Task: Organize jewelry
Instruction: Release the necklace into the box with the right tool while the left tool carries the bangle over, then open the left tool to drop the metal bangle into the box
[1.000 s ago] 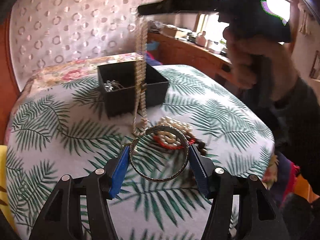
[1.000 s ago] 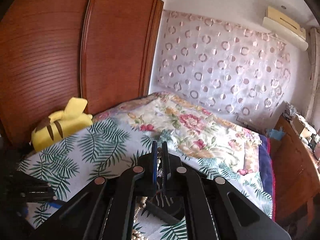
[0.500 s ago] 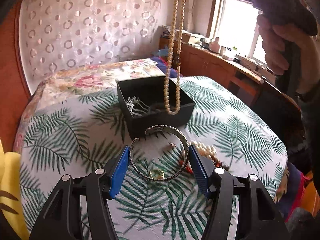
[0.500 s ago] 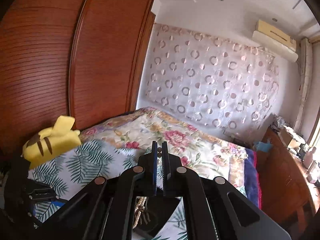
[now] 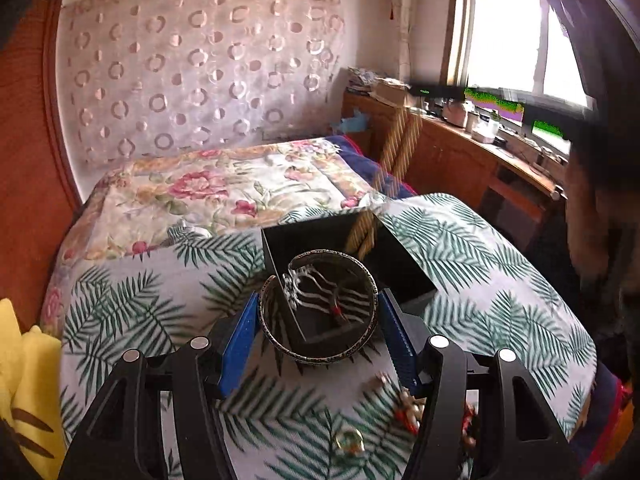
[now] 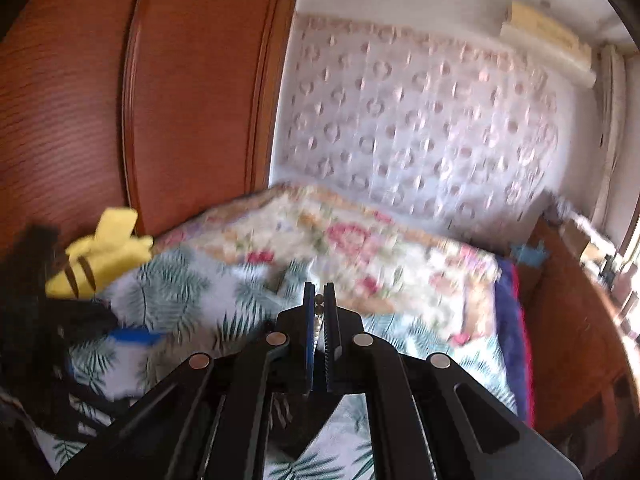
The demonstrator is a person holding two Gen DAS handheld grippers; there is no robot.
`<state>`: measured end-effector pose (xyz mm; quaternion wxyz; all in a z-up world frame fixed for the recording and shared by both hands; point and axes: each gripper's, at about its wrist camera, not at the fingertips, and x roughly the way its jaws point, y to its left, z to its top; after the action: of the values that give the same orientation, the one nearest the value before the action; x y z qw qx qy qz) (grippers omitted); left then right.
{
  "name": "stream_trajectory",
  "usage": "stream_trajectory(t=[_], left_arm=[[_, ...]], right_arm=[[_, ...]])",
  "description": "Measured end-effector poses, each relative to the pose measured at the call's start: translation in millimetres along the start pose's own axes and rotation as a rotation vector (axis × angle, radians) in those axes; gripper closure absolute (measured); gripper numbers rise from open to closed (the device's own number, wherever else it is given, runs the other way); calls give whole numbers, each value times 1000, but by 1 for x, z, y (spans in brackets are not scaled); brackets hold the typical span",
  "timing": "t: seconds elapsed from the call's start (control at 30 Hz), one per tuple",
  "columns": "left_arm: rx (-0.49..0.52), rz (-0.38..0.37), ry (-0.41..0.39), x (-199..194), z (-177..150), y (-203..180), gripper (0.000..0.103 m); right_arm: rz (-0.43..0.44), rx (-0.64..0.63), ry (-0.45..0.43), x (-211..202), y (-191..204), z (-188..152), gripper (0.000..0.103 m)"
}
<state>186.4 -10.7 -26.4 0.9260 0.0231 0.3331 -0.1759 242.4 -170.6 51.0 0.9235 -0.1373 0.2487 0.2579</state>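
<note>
My left gripper (image 5: 318, 330) is shut on a silver bangle (image 5: 280, 338) and holds it just above the near corner of an open black box (image 5: 404, 272). Silver jewelry (image 5: 316, 288) lies inside the box. My right gripper (image 6: 319, 304) is shut on a pearl necklace (image 6: 319, 312); in the left wrist view the necklace (image 5: 396, 152) hangs blurred from that gripper down into the box. Loose beads and a ring (image 5: 352, 440) lie on the leaf-print cloth in front.
The leaf-print cloth (image 5: 132, 312) covers a round table beside a floral bed (image 5: 224, 184). A yellow plush toy (image 6: 100, 252) sits at the left edge. A wooden wardrobe (image 6: 140, 100) stands behind; a desk (image 5: 500, 160) runs under the window.
My left gripper has moved forward with the bangle to the box. My right gripper has lowered the necklace, whose end now hangs inside the box.
</note>
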Motion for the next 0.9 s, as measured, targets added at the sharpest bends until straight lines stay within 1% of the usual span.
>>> stream_trajectory(t=[0.17,0.27,0.33,0.37,0.53,0.7,0.77,0.83,0.9], left_arm=[[-14,23,15,20,9,3,46],[-15,34,23,32,12,2,46],[-17,40,29,39,13,2,46],[-18,42,31,43,14,2,46],[-14,50,38,58,20,0,46],[-10,58,47,68,19,-6,45],[-7,61,39,65,18,-8,43],[-3,62,34,61,17,-8,36],[7,73,24,51,13,-11,35]], right_arm=[[56,57,109,31,1,-35,97],[90,100,142,41,-1,-46,95],[99,119,156,44,-2,-50,75],[96,128,150,44,-3,-52,69],[94,150,136,31,-12,-64,69],[96,153,139,13,-13,-84,69],[99,150,141,7,-10,-94,69],[104,147,142,2,-6,-103,69],[108,145,145,-3,-2,-111,69]])
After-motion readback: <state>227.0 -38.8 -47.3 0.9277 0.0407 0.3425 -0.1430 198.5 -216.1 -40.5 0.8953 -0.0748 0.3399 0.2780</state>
